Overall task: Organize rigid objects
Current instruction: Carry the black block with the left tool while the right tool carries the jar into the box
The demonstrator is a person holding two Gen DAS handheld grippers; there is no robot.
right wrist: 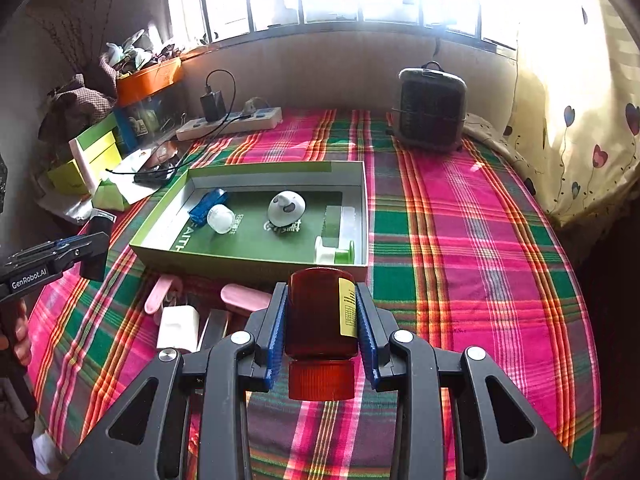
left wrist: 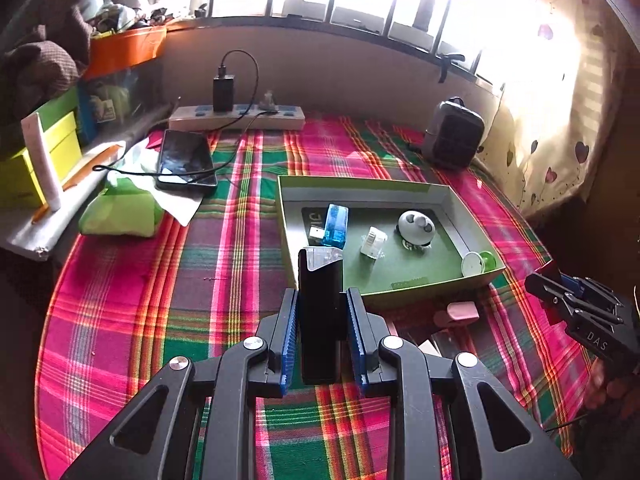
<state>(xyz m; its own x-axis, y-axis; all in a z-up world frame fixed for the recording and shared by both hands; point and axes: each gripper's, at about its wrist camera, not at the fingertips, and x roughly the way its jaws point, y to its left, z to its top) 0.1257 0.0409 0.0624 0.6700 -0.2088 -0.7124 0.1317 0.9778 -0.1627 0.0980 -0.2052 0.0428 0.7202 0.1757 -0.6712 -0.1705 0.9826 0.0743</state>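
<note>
The left gripper clamped an upright black rectangular plastic case, and the right gripper clamped a red-capped amber plastic bottle, both just before the shallow green cardboard box, which held a blue plastic case farther in.

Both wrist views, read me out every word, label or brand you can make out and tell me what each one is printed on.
"GenRobot.AI": side of the left gripper, seen from the right wrist.
"DAS": body of the right gripper, seen from the left wrist.
"AITH": floor of the green box; the start is cut off.
White print under the round white toy: too blurred.
Yellow label on the red bottle: too small.
</note>
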